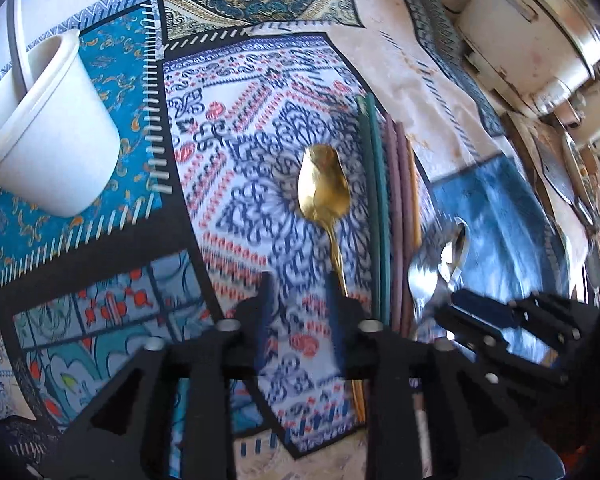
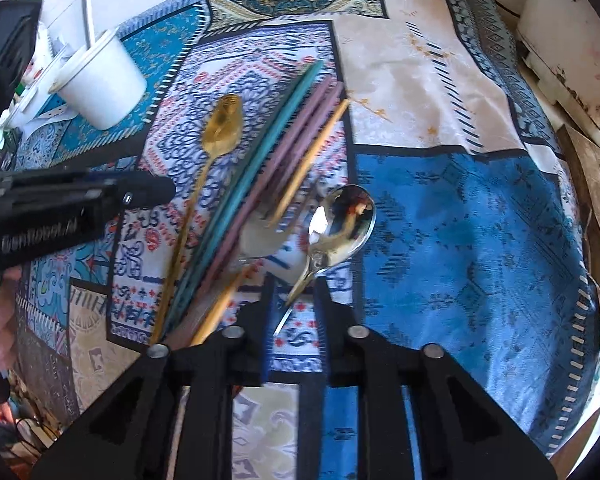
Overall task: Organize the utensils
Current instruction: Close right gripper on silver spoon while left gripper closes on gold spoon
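A gold spoon (image 1: pixel 324 188) lies on the patterned tablecloth (image 1: pixel 240 128), its handle running under the right finger of my open left gripper (image 1: pixel 300 292). Beside it lie teal, mauve and tan chopsticks (image 1: pixel 388 216), then a silver fork (image 1: pixel 422 280) and a silver spoon (image 1: pixel 454 252). In the right wrist view my open right gripper (image 2: pixel 296 300) has its jaws on either side of the silver spoon's handle (image 2: pixel 300 288); its bowl (image 2: pixel 342 228) lies just ahead. The gold spoon (image 2: pixel 220 132), chopsticks (image 2: pixel 276 160) and fork (image 2: pixel 268 228) lie to its left. The left gripper (image 2: pixel 148 194) shows at left.
A white cup (image 1: pixel 52 128) stands at the far left of the cloth, also in the right wrist view (image 2: pixel 100 84). A worn white appliance (image 1: pixel 532 28) stands at the far right edge. The table's right edge (image 2: pixel 596 240) curves close by.
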Tool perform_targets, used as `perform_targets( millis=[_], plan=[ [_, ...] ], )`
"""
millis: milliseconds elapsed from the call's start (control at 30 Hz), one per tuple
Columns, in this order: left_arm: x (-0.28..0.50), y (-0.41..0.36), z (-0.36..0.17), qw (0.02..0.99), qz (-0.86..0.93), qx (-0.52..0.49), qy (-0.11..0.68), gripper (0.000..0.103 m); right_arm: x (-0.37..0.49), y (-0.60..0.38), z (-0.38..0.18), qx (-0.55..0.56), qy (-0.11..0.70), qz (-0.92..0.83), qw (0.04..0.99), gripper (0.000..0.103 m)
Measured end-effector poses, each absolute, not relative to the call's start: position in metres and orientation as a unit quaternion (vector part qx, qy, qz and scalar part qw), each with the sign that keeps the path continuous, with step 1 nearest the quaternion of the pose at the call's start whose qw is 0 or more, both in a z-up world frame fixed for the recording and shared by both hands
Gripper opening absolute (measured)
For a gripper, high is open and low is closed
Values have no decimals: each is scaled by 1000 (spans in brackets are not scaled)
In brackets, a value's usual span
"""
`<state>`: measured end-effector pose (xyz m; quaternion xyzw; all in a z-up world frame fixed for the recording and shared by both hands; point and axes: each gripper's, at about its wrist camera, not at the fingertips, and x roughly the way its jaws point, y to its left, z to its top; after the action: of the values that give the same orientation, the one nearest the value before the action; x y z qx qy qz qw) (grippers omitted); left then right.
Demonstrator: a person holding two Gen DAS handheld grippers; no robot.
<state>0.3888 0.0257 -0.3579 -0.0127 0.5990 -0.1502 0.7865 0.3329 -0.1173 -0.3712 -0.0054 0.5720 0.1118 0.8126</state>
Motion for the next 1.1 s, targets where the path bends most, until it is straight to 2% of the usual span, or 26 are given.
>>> perform_targets(
  millis=[200, 567, 633, 767, 833, 900, 1100],
  plan=[
    [409, 7, -361, 786, -162, 5, 596, 33, 337, -143, -372, 8, 574, 86, 814, 9],
    [430, -14, -365, 802, -153, 15, 578, 35, 343, -172, -373, 70, 575, 50, 814, 9],
    [431, -19, -365, 808, -148, 24, 570, 35, 345, -169, -373, 70, 573, 46, 815, 10],
    [433, -31, -367, 821, -139, 48, 552, 37, 353, -166, -372, 68, 563, 40, 823, 23],
    [435, -33, -367, 826, -135, 52, 544, 37, 357, -163, -372, 56, 555, 30, 829, 24],
    [437, -33, -368, 830, -128, 55, 540, 30, 361, -159, -373, 41, 547, 24, 836, 24],
    [438, -29, -368, 831, -144, 64, 534, 30, 369, -150, -374, 4, 523, 3, 852, 23]
  ],
)
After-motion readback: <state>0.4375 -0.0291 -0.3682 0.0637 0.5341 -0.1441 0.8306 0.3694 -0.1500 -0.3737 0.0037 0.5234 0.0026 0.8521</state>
